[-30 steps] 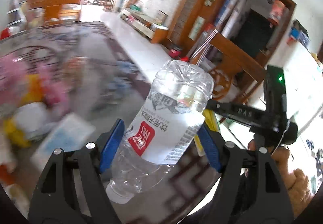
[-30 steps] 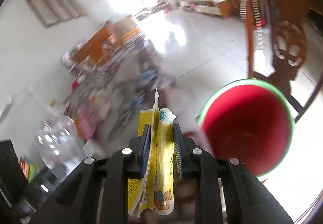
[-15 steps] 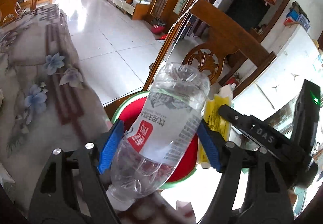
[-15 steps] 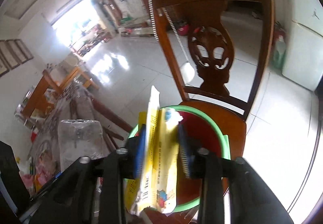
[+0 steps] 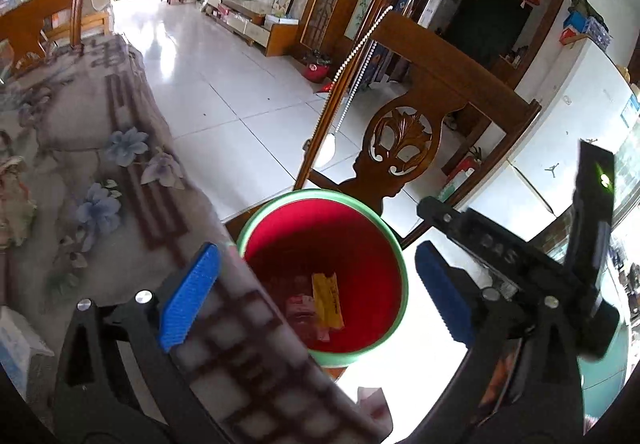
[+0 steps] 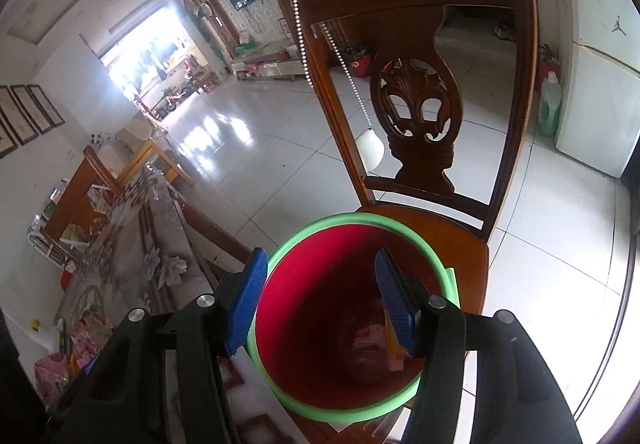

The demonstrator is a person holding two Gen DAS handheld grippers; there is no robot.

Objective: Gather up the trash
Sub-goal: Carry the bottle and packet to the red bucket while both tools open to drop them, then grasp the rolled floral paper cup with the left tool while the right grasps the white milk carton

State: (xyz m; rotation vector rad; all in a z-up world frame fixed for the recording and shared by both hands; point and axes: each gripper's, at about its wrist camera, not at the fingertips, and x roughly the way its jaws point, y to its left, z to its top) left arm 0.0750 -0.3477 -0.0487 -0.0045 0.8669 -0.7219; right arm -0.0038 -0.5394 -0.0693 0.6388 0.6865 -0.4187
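Both over bin (image 5: 396,244) on chair (image 6: 448,232). Left gripper (image 5: 316,296) opening wide, empty; right gripper (image 6: 320,308) opening, empty. Wrapper (image 5: 328,300) inside bin. Risk: clipping rim, tipping bin off seat.

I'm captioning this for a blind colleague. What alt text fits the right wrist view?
The right gripper, jaws opening and empty, hangs over a red bucket with a green rim, trash at its bottom. The bucket stands on a carved wooden chair.
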